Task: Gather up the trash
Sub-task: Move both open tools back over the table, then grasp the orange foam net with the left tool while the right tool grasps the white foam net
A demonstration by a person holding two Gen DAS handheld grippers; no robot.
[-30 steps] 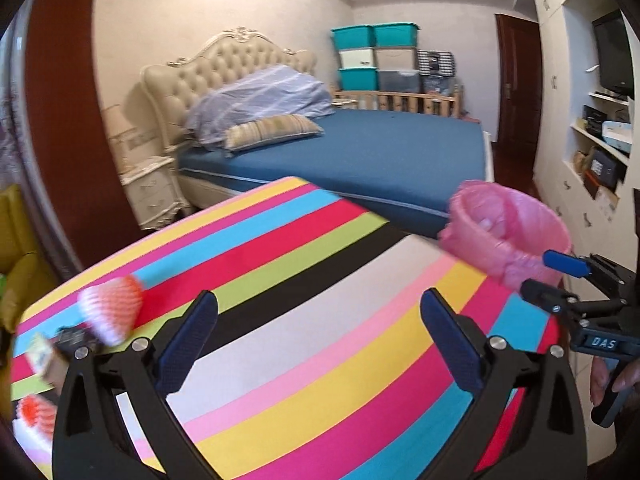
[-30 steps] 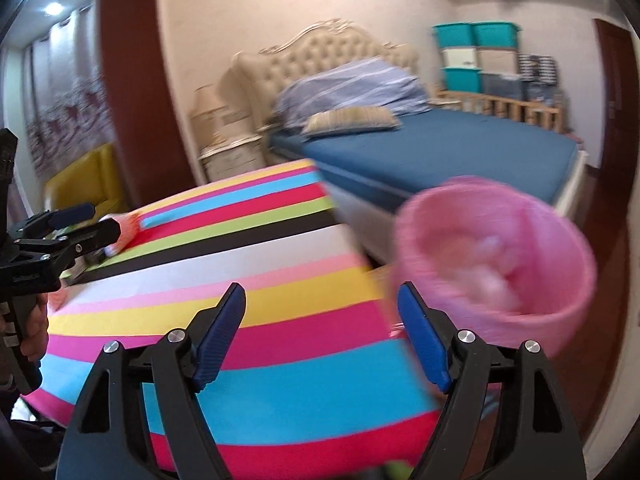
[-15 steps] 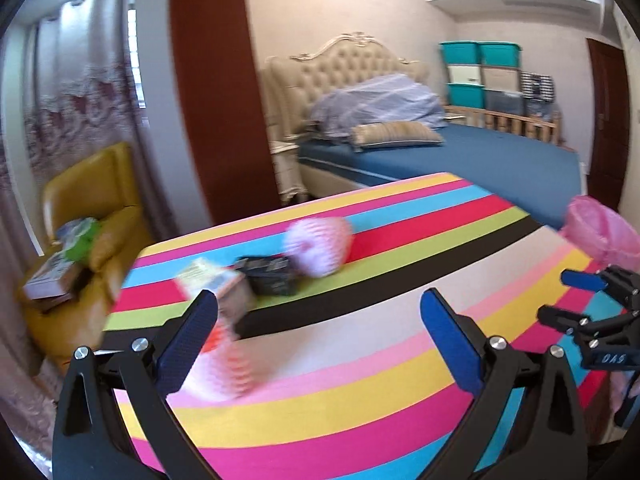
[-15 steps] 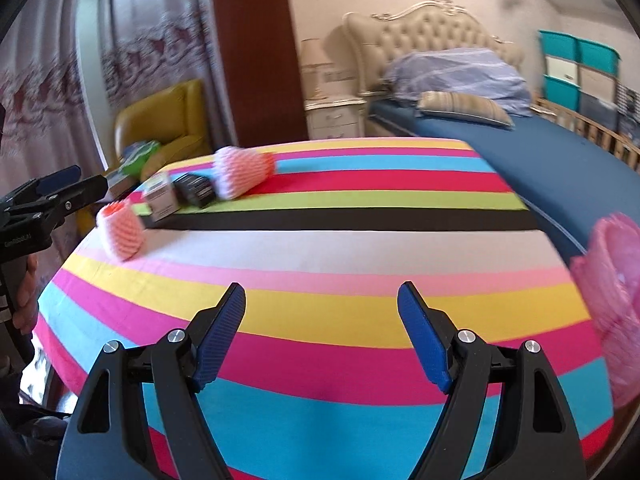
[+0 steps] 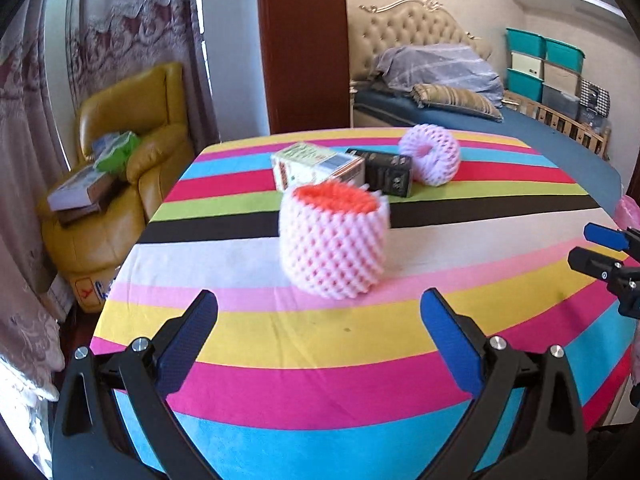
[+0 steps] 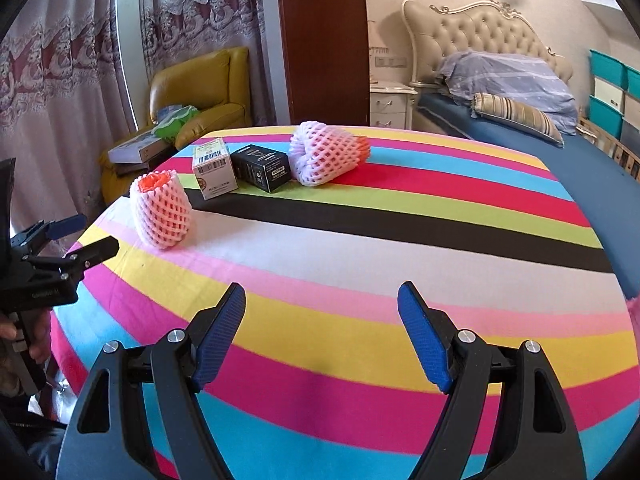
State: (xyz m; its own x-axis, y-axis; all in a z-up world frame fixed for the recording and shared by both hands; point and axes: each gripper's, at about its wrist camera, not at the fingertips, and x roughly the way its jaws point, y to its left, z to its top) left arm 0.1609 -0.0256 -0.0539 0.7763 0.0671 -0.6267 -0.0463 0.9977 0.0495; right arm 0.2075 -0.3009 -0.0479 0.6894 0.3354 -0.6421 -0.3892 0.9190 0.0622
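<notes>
On the striped table stands an upright pink foam fruit net with an orange lining; it also shows in the right wrist view. Behind it lie a white carton, a black box and a second foam net on its side. The same carton, black box and second net show in the right wrist view. My left gripper is open and empty, just short of the upright net. My right gripper is open and empty over the near stripes.
A pink-lined bin's edge shows at the table's right side. A yellow armchair with books stands left of the table. A blue bed lies behind. Curtains hang at the left.
Both grippers have swung left, away from the pink bin toward the trash at the table's left end. The upright foam net now sits centred in front of my left gripper. Both stay open.
</notes>
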